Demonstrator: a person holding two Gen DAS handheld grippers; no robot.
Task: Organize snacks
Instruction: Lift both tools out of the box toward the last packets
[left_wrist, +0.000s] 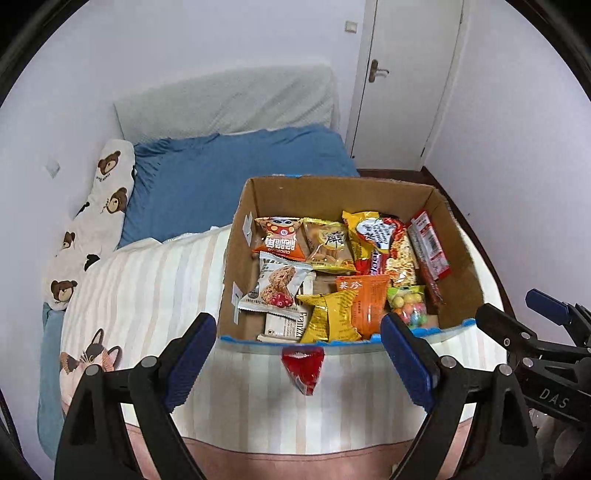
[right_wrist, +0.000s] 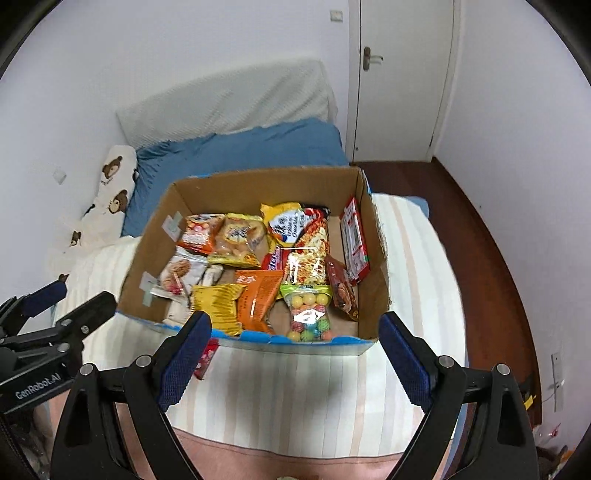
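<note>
An open cardboard box (left_wrist: 454, 236) (right_wrist: 373, 258) stands on the striped bed cover and holds several snack packets: an orange bag (left_wrist: 282, 240), a cereal bar (left_wrist: 275, 288), a yellow packet (left_wrist: 328, 314), noodles (right_wrist: 310, 254) and a bag of coloured candy balls (right_wrist: 308, 314). A red wrapped snack (left_wrist: 303, 367) (right_wrist: 205, 358) lies on the cover just in front of the box. My left gripper (left_wrist: 299, 332) hangs open above that snack, nothing between its fingers. My right gripper (right_wrist: 295, 332) is open and empty over the box's near rim.
The bed has a striped cover (left_wrist: 147, 288) (right_wrist: 413, 258), a blue pillow (left_wrist: 221, 177) and a bear-print pillow (left_wrist: 99, 218) by the left wall. A white door (right_wrist: 402, 74) and dark wooden floor (right_wrist: 491, 240) lie to the right.
</note>
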